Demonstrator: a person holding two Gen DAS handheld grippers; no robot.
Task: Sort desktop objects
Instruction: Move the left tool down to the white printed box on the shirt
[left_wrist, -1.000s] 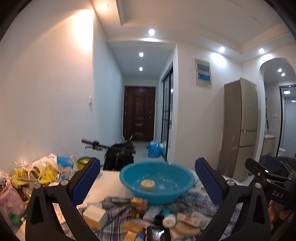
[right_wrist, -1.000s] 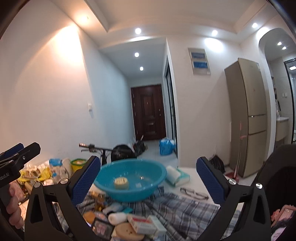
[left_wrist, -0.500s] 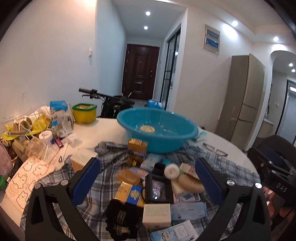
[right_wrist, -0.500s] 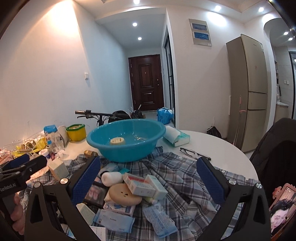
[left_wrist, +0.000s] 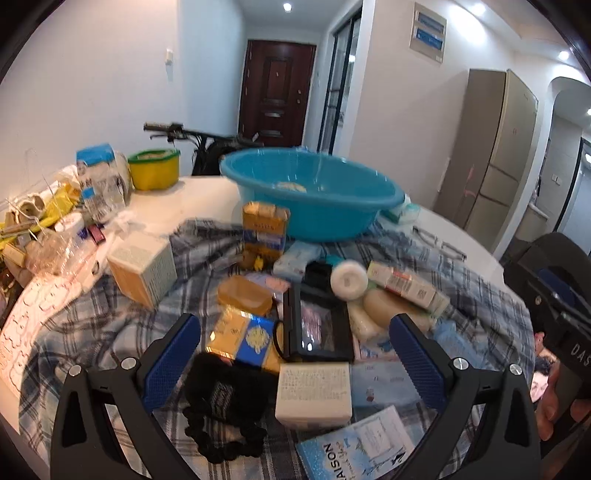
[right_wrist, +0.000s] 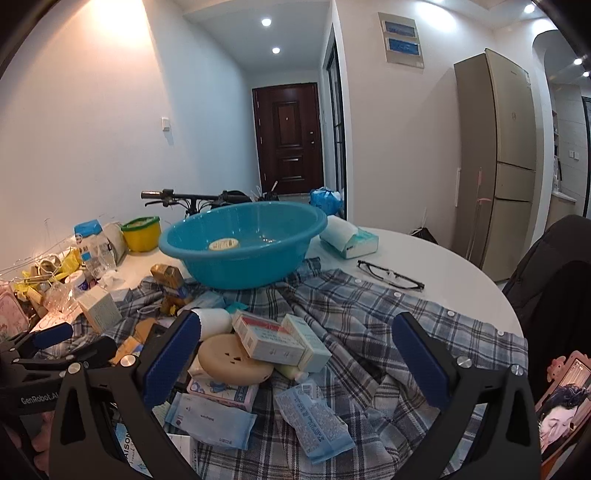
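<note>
A pile of small boxes, packets and soap bars lies on a plaid shirt (right_wrist: 369, 321) on a white round table. A blue basin (left_wrist: 314, 192) stands behind it with a tape roll (right_wrist: 224, 244) inside; the basin also shows in the right wrist view (right_wrist: 240, 243). My left gripper (left_wrist: 295, 354) is open and empty above a white box (left_wrist: 313, 391), a black case (left_wrist: 319, 328) and a black beaded item (left_wrist: 221, 406). My right gripper (right_wrist: 295, 354) is open and empty over a tan round compact (right_wrist: 231, 360) and a red-white box (right_wrist: 267, 338).
Cluttered bottles, a yellow-green tub (left_wrist: 154, 168) and a blue-capped bottle (left_wrist: 95, 173) crowd the table's left. A tissue pack (right_wrist: 349, 238) and glasses (right_wrist: 389, 277) lie at the right. A bicycle, a fridge and a dark chair (right_wrist: 554, 277) stand beyond.
Both grippers have tilted down and dropped closer to the table, so the pile of items now fills the lower views. Both stay open.
</note>
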